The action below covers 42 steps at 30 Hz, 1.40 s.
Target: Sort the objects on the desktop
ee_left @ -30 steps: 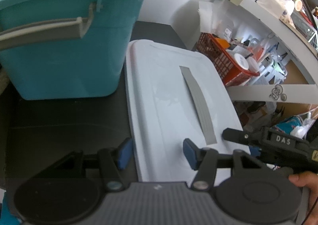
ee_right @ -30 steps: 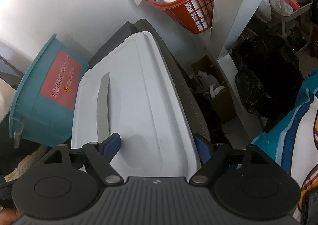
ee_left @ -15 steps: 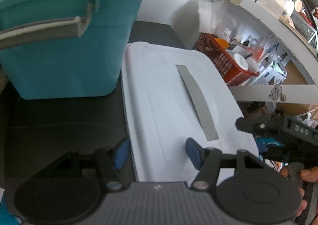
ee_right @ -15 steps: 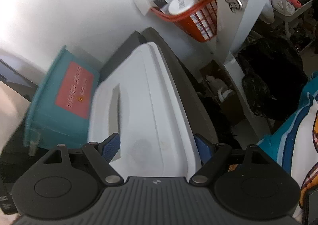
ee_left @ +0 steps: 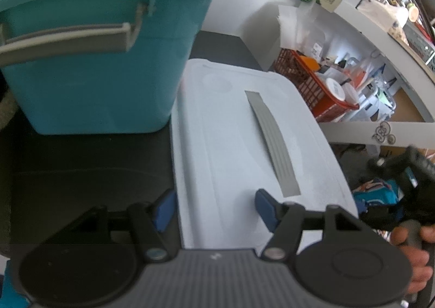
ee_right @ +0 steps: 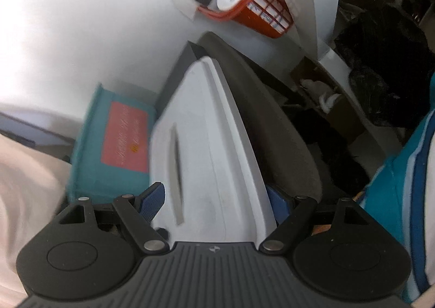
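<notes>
The left hand-held gripper [ee_left: 214, 208] straddles the near left edge of a white lid [ee_left: 244, 139]; its jaws are opening, the left blue pad down beside the lid's edge over the dark worktop [ee_left: 81, 166], the right pad above the lid's top, neither pressing on it. A grey handle strip [ee_left: 272, 142] runs away from the gripper along the lid, ending just ahead of the right pad. Ahead and to the left a teal bucket [ee_left: 103, 68] with a grey handle stands on the worktop, close beside the lid. The right hand-held gripper [ee_right: 217, 200] has its jaws spread wide around the lid's [ee_right: 212, 145] near end, one pad at each side; whether they touch it cannot be told. From this side the bucket [ee_right: 108, 145] lies ahead to the left, with a red label facing the camera. An orange basket [ee_right: 258, 14] of jars sits well ahead, off the worktop. In the left view the other gripper [ee_left: 402, 188], held in a hand [ee_left: 413, 259], shows at the far right.
</notes>
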{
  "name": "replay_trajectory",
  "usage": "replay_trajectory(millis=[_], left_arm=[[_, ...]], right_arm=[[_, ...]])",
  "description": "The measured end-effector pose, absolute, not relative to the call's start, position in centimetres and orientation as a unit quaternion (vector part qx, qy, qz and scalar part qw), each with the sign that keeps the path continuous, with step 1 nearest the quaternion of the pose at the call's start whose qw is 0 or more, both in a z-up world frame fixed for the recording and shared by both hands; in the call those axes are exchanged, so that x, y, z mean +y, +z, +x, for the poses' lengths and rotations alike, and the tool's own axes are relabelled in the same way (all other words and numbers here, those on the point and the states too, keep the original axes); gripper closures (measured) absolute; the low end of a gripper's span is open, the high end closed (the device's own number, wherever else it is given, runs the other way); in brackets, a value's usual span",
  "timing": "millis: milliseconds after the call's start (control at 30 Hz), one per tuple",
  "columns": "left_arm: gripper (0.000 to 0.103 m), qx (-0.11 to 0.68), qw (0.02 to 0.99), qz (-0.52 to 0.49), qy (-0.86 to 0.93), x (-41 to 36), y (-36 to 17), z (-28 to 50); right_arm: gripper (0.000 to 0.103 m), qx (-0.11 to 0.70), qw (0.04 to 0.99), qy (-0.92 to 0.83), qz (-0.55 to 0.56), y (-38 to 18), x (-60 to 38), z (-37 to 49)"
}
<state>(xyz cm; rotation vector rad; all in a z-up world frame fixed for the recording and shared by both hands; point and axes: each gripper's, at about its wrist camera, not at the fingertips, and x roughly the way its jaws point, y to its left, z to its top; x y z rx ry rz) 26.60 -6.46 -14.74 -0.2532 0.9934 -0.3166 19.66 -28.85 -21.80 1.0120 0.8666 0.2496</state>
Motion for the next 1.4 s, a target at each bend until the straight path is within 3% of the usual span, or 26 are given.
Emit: replay_trajectory(millis=[200,400,533,767,867,1033,1400], left_arm=[[0.034,0.475,0.851,-0.158,-0.157,-5.5,-14.9,26.8],[0.034,0.474,0.851,-0.161,-0.157,-5.6,-14.9,26.8],[0.034,0.473,0.851,-0.167,-0.157,-5.6,-14.9,26.8],[0.034,0.467,0.85,-0.182,-0.164,-5.4,-14.6,26.7],[0.034,0.462,0.852,-0.182,-0.168,-5.4,-14.3,26.6],[0.034,0.461,0.851,-0.181,-0.174,-5.8,-14.3,26.5],[0.03,0.452,0.856,-0.177,-0.177,-6.3,-13.8,26.7]], right_arm=[[0.028,0.378,0.729,0.168,0.546,-22.4,-29.5,20.0],[0.033,0.396,0.751,0.18,0.497,-21.9,-27.6,20.2],[0.047,0.397,0.758,0.174,0.488,-21.8,-27.7,20.1],[0.082,0.385,0.753,0.206,0.493,-21.5,-27.3,19.8],[0.088,0.367,0.757,0.234,0.488,-20.7,-27.0,19.6],[0.094,0.353,0.765,0.237,0.484,-20.2,-27.1,19.3],[0.094,0.335,0.763,0.222,0.507,-20.2,-27.9,18.9]])
